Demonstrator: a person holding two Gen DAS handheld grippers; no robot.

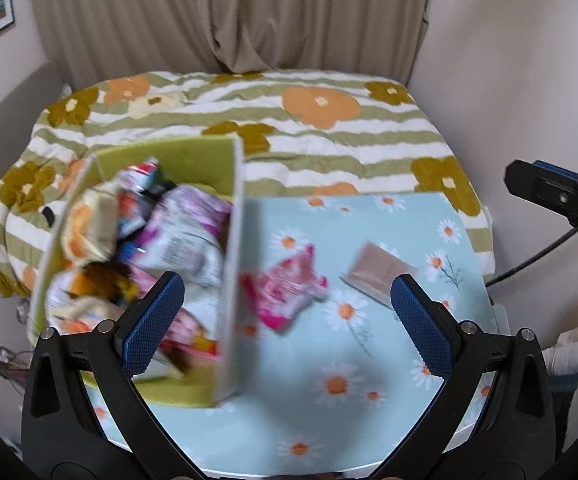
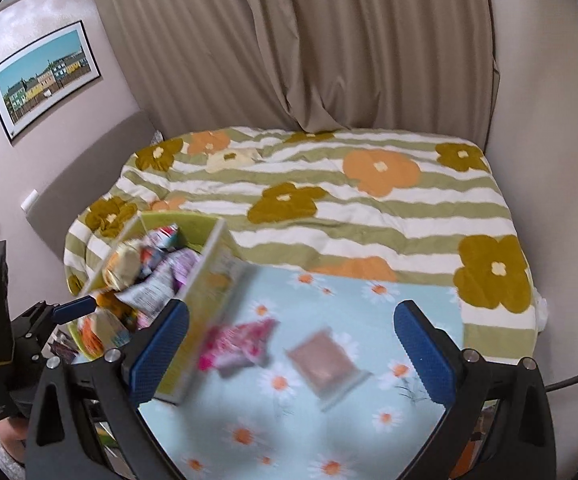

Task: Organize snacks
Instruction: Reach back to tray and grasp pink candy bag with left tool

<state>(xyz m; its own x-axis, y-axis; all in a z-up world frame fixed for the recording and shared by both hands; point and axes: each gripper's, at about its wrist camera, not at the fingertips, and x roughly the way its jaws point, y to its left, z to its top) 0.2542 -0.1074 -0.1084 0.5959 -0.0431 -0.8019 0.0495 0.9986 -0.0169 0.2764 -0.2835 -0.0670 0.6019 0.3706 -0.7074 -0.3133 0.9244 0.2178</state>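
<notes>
Both claws hung wide apart and held nothing: the left claw (image 1: 287, 312) above the near part of the daisy-print tabletop (image 1: 321, 420), the right claw (image 2: 291, 346) likewise. A green box (image 1: 231, 264) stuffed with snack packets (image 1: 185, 232) stood at the tabletop's left edge. Just right of the box lay a pink snack packet (image 1: 285, 296), and near it, toward the middle, a brown packet (image 1: 381, 274). Behind the tabletop's far edge spread a flowered bedspread (image 2: 329, 208).
</notes>
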